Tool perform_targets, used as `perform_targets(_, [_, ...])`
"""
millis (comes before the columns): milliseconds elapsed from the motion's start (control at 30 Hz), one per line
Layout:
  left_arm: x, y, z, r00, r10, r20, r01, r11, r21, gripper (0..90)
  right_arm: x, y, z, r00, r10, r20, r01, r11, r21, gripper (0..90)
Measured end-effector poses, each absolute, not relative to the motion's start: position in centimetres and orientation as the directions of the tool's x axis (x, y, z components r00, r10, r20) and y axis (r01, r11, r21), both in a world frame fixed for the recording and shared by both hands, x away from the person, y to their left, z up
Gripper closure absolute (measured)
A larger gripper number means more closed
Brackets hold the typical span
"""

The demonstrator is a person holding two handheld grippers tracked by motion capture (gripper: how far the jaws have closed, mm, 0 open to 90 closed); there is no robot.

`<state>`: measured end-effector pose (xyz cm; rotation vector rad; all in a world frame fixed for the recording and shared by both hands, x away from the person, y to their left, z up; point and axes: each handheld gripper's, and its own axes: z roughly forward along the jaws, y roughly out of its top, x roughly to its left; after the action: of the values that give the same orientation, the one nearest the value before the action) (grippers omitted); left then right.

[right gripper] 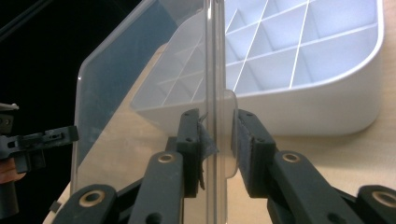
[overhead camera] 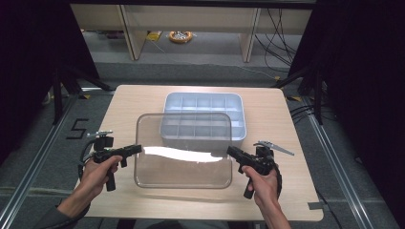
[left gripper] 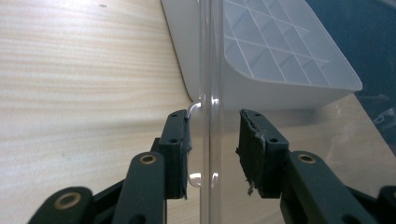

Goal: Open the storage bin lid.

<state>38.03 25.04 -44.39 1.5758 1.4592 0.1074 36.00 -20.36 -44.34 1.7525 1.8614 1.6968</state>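
From the high view, the clear lid [overhead camera: 184, 150] hung in the air between the two grippers, its far edge overlapping the near edge of the white divided tray [overhead camera: 204, 117] on the table [overhead camera: 129, 102]. The lid's long axis ran left to right, parallel to the tray's long side, and its broad face pointed roughly upward, tilted a little. The left gripper [overhead camera: 138, 149] pinched the lid's left short edge and the right gripper [overhead camera: 230, 151] its right short edge. I judged the main risk to be uneven lowering: if one hand dropped faster, the lid could twist, catch the tray's rim and skid off rather than seat

In the left gripper view, the jaws stood either side of the lid's rim [left gripper: 211, 93], which ran straight away from the camera toward the tray [left gripper: 280, 56]. The left pad touched a small tab; a gap showed by the right pad, so the hold looked thin, though the jaws were as closed as they get, grasping the lid. A slip there seemed likely to me

In the right gripper view, the jaws were clenched on the lid's edge tab [right gripper: 229, 140], the tray [right gripper: 299, 84] just beyond it. The torn pad lining might weaken that grip
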Motion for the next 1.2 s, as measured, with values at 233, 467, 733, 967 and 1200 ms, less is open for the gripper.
perform_targets(233, [36.7, 25.1, -45.1, 0.281, 0.810, -0.515, 0.738, 0.160, 0.655, 62.9, 34.4, -20.3, -45.0, -0.341, 0.723, 0.602, 0.665, -0.267, 0.698, 73.9])
perform_targets(467, [35.7, 25.2, -46.0, 0.280, 0.807, -0.520, 0.751, 0.153, 0.642, 63.5, 33.7, -20.5, -46.0, -0.332, 0.731, 0.597, 0.677, -0.257, 0.690, 73.6])
perform_targets(733, [34.8, 25.1, -47.1, 0.277, 0.807, -0.522, 0.761, 0.148, 0.632, 63.6, 32.7, -20.7, -47.2, -0.333, 0.734, 0.592, 0.691, -0.238, 0.683, 73.4])
perform_targets(967, [34.2, 25.0, -47.7, 0.281, 0.794, -0.539, 0.772, 0.146, 0.618, 64.0, 32.1, -20.8, -47.6, -0.329, 0.732, 0.597, 0.696, -0.239, 0.677, 73.3])
perform_targets(1200, [33.8, 24.9, -48.3, 0.281, 0.794, -0.539, 0.780, 0.139, 0.611, 63.9, 31.5, -21.0, -48.3, -0.311, 0.731, 0.608, 0.711, -0.246, 0.659, 73.2])
